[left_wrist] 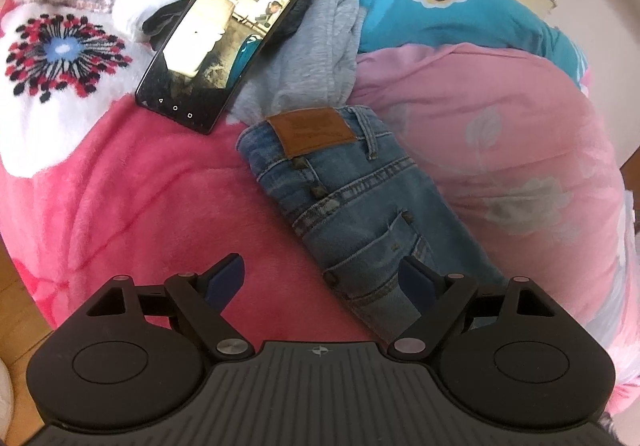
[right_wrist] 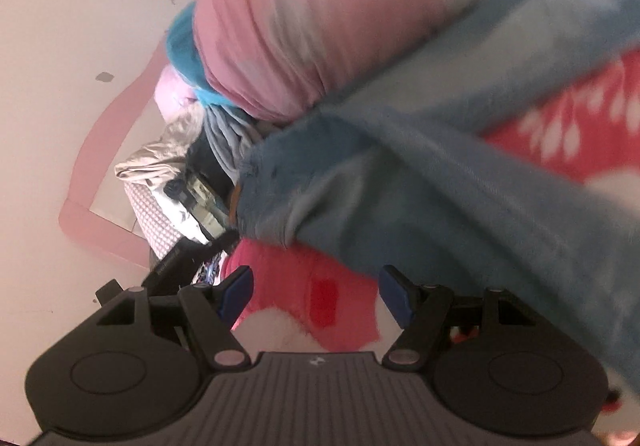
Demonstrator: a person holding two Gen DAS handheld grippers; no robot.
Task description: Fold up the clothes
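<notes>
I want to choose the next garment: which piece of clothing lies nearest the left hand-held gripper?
The blue jeans, folded, with a brown leather patch; they reach the left hand-held gripper, while the grey garment lies behind them.

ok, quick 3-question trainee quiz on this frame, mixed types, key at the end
1. True or false: the left gripper is shut on the jeans.
2. Multiple choice: the phone lies with its far end propped on
A. the pink pillow
B. the pile of clothes
C. the floor
3. Fill in: the brown patch sits on the jeans' ____.

Key
1. False. Both the left gripper and the right gripper are open and hold nothing.
2. B. Its near end rests on the pink blanket.
3. Waistband.
</notes>
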